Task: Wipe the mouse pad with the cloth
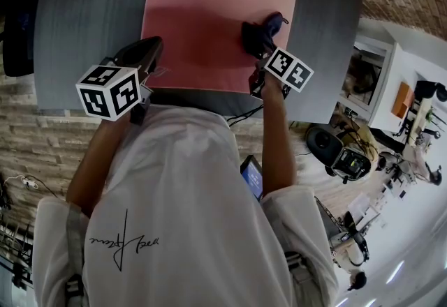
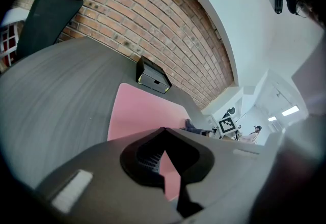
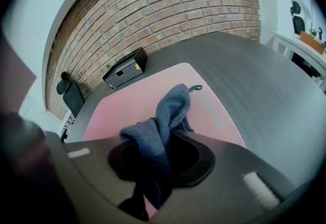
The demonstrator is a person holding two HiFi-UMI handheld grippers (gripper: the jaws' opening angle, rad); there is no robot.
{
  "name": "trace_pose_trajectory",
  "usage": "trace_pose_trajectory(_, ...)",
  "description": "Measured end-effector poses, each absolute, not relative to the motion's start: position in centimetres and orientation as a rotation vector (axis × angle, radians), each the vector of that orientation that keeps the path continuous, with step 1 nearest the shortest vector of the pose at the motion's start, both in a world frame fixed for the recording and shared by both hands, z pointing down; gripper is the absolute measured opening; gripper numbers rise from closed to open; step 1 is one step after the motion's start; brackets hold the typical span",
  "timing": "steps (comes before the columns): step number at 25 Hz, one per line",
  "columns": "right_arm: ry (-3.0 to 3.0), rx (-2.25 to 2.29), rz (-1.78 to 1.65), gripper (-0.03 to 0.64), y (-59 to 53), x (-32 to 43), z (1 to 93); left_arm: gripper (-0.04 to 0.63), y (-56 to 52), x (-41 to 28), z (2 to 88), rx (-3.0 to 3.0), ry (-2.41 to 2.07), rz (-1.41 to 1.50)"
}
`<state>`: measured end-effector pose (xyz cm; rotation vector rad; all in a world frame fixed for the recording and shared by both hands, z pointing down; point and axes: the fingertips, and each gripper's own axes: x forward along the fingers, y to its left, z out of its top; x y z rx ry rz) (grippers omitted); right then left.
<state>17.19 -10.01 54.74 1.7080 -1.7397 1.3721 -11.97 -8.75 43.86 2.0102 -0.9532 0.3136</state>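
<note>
A pink mouse pad [image 1: 202,19] lies on a round dark grey table [image 1: 91,12]. My right gripper [image 1: 260,44] rests over the pad's right part, shut on a bunched blue-grey cloth [image 1: 269,25]. In the right gripper view the cloth [image 3: 170,108] rises out of the jaws [image 3: 153,167] and droops onto the pad [image 3: 137,103]. My left gripper [image 1: 155,65] sits at the pad's near-left edge. In the left gripper view its jaws [image 2: 164,167] are drawn to a narrow slit with a wedge of pink pad [image 2: 140,113] in it.
A black box [image 2: 153,78] stands on the table beyond the pad's far edge. A black office chair [image 2: 48,14] stands by the brick wall. The table's near edge runs just under both grippers. A white cabinet [image 1: 380,82] and floor equipment [image 1: 339,148] lie to the right.
</note>
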Motion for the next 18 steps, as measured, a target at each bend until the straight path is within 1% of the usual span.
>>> trace_pose_trajectory(18,-1.722,1.709,1.326,0.087,-11.4,19.1,54.7,0.012,-9.2,-12.3,44.3,1.999,-0.985,0.333)
